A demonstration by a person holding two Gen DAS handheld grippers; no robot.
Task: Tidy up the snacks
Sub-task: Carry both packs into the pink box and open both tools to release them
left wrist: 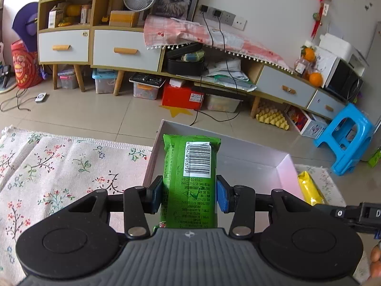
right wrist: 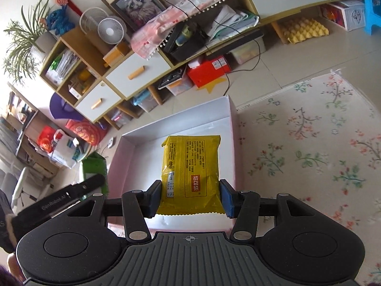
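Between the left pads: the green snack packet [left wrist: 190,181] is clamped across its width by the left gripper [left wrist: 189,196], barcode side up.
Left long axis: the packet is carried lengthwise along the fingers, its free end pointing to 12 o'clock, out over the near left wall of the white box [left wrist: 250,164].
Between the right pads: the yellow snack packet [right wrist: 190,174] is pinched at its sides near the crimped end by the right gripper [right wrist: 190,197]; neither pair of jaws is seen standing free.
Right long axis: also along the fingers, toward 12 o'clock, with the far end held above the box floor.
Deciding relation: both packets are already held over the box interior, the yellow one nearer its middle; the right hand is judged the nearer to a release.
Box: set on a floral cloth [left wrist: 59,166], open side up; its floor appears bare, though part is hidden behind the packets.
Neighbour: from the left camera the yellow packet is seen at 3 o'clock, past the box's right wall.
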